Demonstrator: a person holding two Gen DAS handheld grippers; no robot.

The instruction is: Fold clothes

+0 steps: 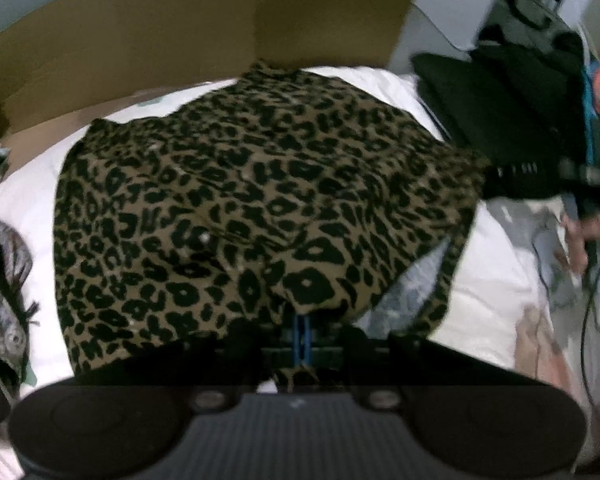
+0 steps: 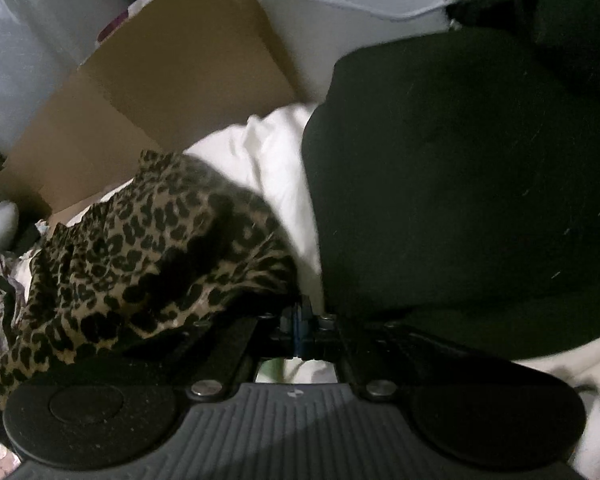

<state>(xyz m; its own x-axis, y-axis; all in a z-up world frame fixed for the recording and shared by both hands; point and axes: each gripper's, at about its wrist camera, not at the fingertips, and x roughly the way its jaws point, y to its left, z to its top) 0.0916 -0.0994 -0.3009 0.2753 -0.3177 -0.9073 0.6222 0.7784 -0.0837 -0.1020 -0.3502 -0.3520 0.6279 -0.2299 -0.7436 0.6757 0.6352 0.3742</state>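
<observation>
Left wrist view: your left gripper (image 1: 302,332) has its jaws closed on the near hem of the leopard garment (image 1: 252,200), which spreads away from you over the white bed (image 1: 496,280) toward the cardboard (image 1: 180,28). Free bedding lies at both sides.

Right wrist view: your right gripper (image 2: 300,320) is also closed, pinching the garment's edge; the cloth lies left, a black garment (image 2: 460,184) crowds the right.
</observation>
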